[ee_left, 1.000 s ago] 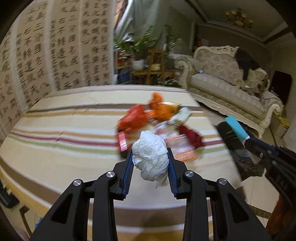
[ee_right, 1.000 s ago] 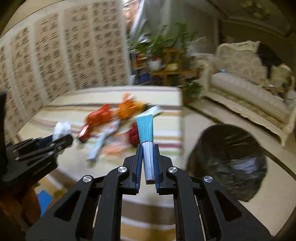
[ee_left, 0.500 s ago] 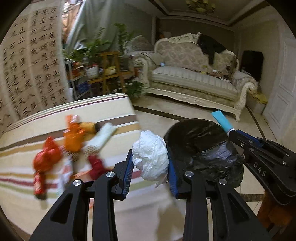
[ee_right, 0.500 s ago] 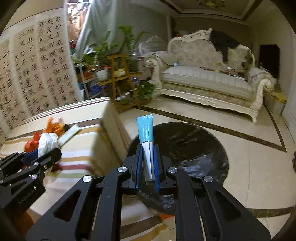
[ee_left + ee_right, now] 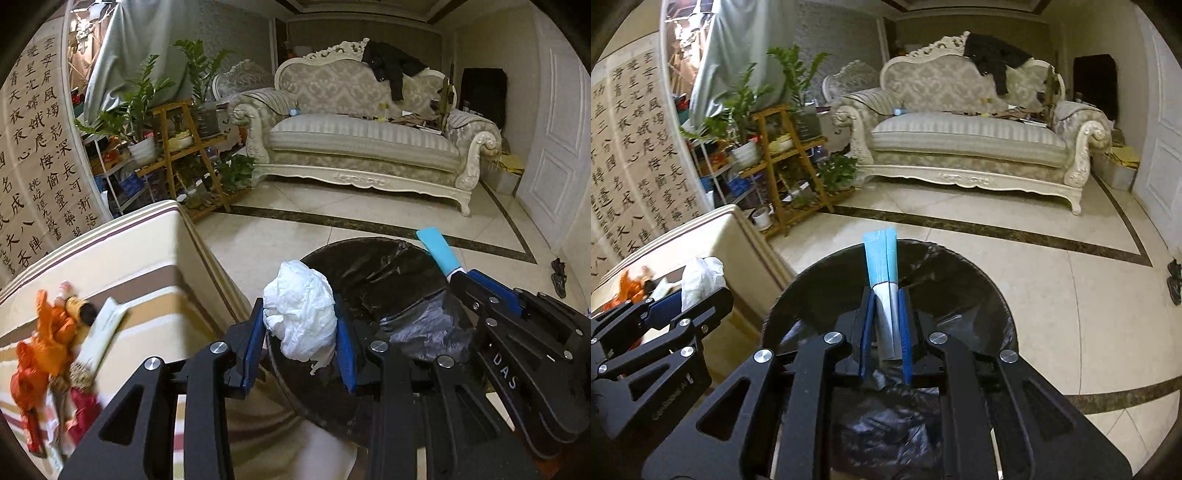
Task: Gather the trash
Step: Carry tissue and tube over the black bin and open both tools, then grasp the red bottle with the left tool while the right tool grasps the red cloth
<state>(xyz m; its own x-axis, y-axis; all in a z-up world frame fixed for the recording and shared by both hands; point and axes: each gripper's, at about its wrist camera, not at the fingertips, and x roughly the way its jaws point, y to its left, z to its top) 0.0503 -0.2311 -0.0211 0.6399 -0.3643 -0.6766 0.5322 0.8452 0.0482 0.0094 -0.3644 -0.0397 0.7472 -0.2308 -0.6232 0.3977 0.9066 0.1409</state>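
My left gripper (image 5: pixel 300 325) is shut on a crumpled white tissue wad (image 5: pixel 300 319) and holds it at the near left rim of the black-lined trash bin (image 5: pixel 384 280). My right gripper (image 5: pixel 885 321) is shut on a flat blue-and-white tube (image 5: pixel 882 266) and holds it over the bin's opening (image 5: pixel 849 273). The right gripper with the tube also shows in the left wrist view (image 5: pixel 458 273). The left gripper with the wad shows in the right wrist view (image 5: pixel 683 295). Orange and red wrappers (image 5: pixel 48 343) lie on the striped table (image 5: pixel 122 251).
A white packet (image 5: pixel 103 332) lies among the wrappers. The table's corner stands just left of the bin. A cream sofa (image 5: pixel 369 144) and a wooden plant stand (image 5: pixel 184 147) stand at the back. Tiled floor (image 5: pixel 1071 277) spreads to the right.
Both grippers have swung right from above the table to the trash bin, carrying the tissue wad and the tube. The bin now fills the lower middle of both views.
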